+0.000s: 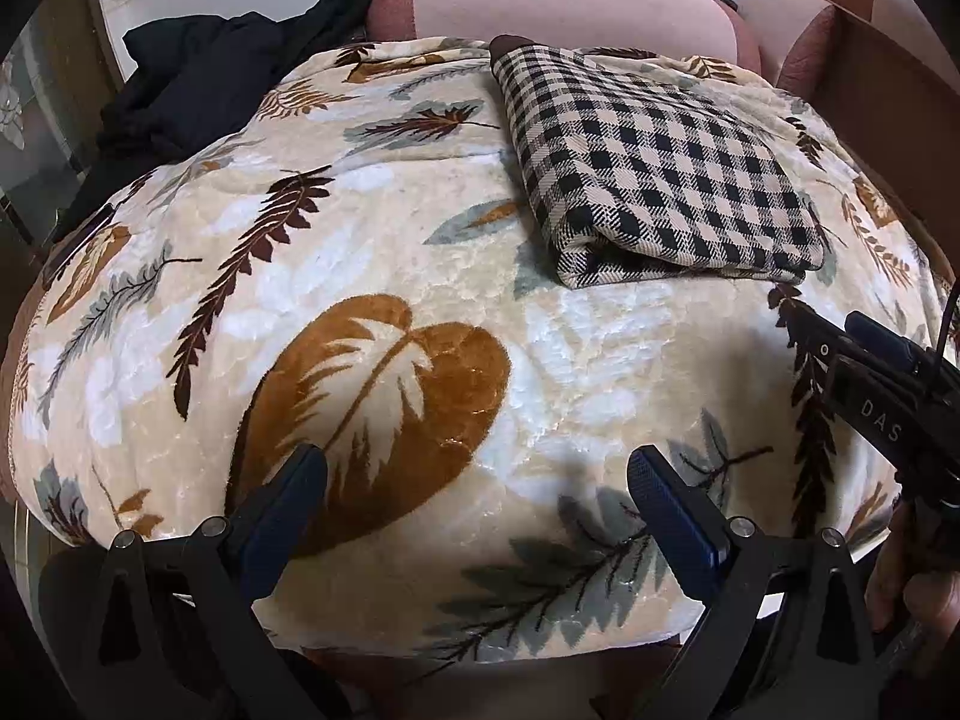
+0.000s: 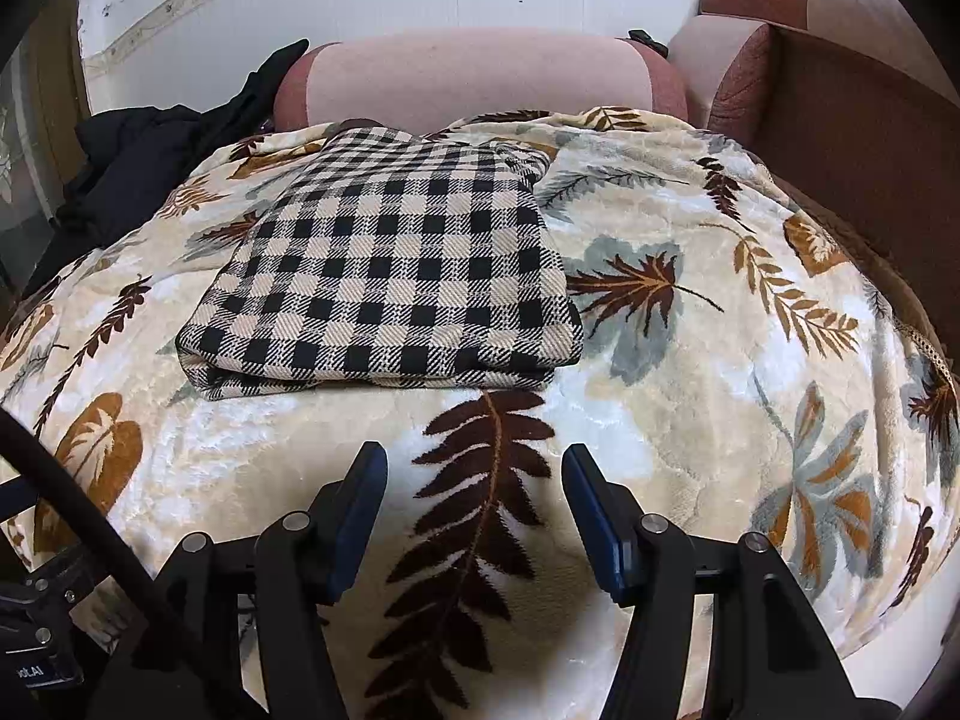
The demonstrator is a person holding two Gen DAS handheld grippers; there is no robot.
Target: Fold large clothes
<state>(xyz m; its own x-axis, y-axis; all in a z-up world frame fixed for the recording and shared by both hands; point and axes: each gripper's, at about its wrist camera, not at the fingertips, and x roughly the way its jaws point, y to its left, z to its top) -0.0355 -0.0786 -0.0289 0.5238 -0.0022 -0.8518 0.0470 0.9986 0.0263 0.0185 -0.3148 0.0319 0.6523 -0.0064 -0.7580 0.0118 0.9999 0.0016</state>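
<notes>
Here, folded checked cloth point(image 2: 384, 276) lying on the leaf blanket point(image 1: 372, 276), left hand-held gripper point(image 1: 477, 480) and right hand-held gripper point(image 2: 474, 480) low over blanket, both wide open, holding nothing, near the cloth

Open stretch of leaf-print blanket point(image 1: 384, 276) ahead of the left gripper point(image 1: 477, 474), bare from 6 up to 11 o'clock in the left wrist view. Blocked at 1 o'clock by the folded checked garment point(image 1: 654, 162), a thick stack lying flat. Crowded at 3 o'clock by the right gripper point(image 2: 474, 474) body just beside. Black clothing point(image 1: 198, 84) heaped at 10 o'clock off the blanket edge. Closed off at 12 o'clock by the sofa backrest point(image 2: 468, 75), at 2 o'clock by the brown armrest point(image 2: 852, 138). In the right wrist view, bare blanket from 3 to 6 o'clock, the stack straight ahead at 12. Both sets of jaws spread wide, nothing between.
</notes>
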